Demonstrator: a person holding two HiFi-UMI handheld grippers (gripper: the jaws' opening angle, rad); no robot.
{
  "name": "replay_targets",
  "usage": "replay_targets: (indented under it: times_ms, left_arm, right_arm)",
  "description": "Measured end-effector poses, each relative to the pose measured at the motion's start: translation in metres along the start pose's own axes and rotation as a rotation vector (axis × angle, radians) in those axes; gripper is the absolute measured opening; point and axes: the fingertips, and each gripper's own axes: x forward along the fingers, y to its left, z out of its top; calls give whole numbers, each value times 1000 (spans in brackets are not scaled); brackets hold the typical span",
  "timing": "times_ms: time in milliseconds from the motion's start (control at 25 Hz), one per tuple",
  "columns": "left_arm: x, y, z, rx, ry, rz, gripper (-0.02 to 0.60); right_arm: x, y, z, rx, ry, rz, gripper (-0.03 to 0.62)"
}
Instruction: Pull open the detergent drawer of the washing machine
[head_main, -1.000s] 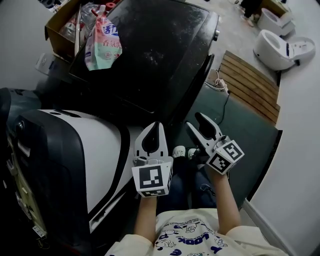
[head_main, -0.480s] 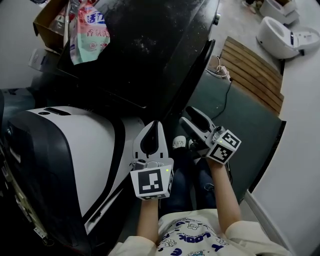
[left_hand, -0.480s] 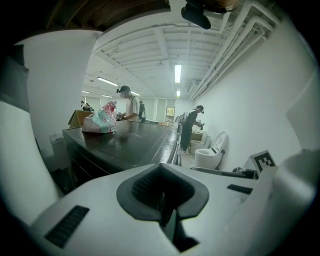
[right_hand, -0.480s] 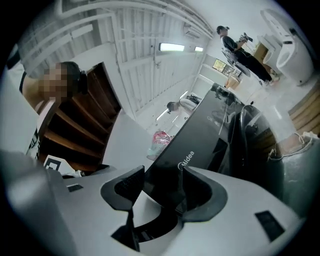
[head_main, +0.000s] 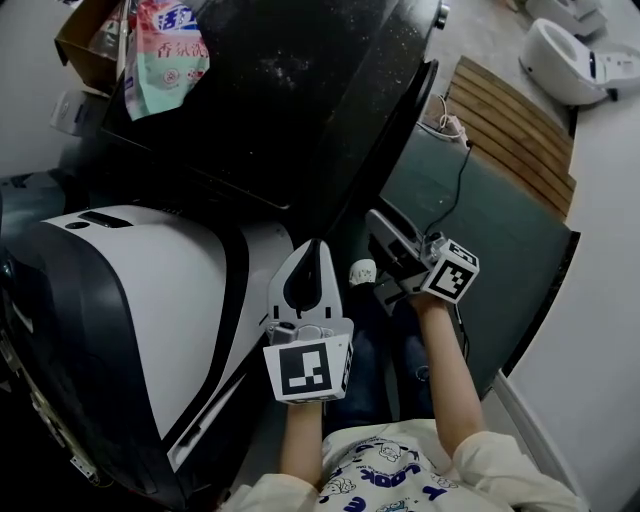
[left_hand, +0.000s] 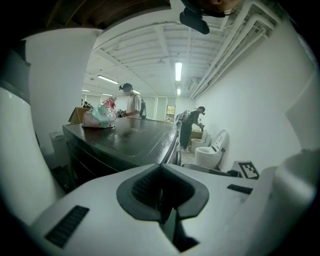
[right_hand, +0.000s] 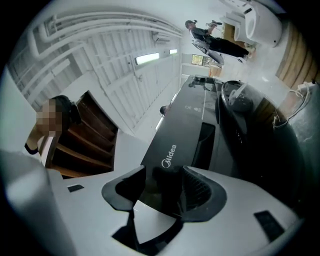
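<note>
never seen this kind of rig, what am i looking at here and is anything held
No robot here: a person holds a claw tool in each hand. The head view looks down from their head: left claw, right claw, before a dark washer with a pouch on top. The other two views come from a camera on each claw, looking along its jaws. The left claw is shut and empty. The right claw is open; its jaws have just been closing, with nothing between them.

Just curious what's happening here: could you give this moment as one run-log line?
left gripper: fingers shut, empty | right gripper: fingers apart, just been closing, nothing between | washing machine: facing right gripper, ungripped
</note>
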Motion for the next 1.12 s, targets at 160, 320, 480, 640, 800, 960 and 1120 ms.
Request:
replay_targets:
  times_ms: [160,320,480,640,800,960,1120]
  left_arm:
    - [4,-3,-2,-10,-1,-6,14]
    - [9,-5,4,-78,-45,11,14]
    - [12,-8,0,-81,-35,4,14]
    - [14,-10,-4,-83,-29,-5,14]
    - [14,-12,-7,-93,-22,-12,14]
    - [15,-13,-11,-96,-18,-15,14]
    - [14,-12,-14,-97,-12,-16,14]
  right_arm:
    - [4,-12,-2,54,17,36,218]
    - [8,-24,1,91,12,59,218]
    - [13,-31,-1,127,26,94,218]
    - [16,-34,-1,134,30,109,218]
    - [20,-37,-2,158,39,131,218]
    - [24,-37,1,167,20,159,216]
    - [27,-34,4,183,0,213,193]
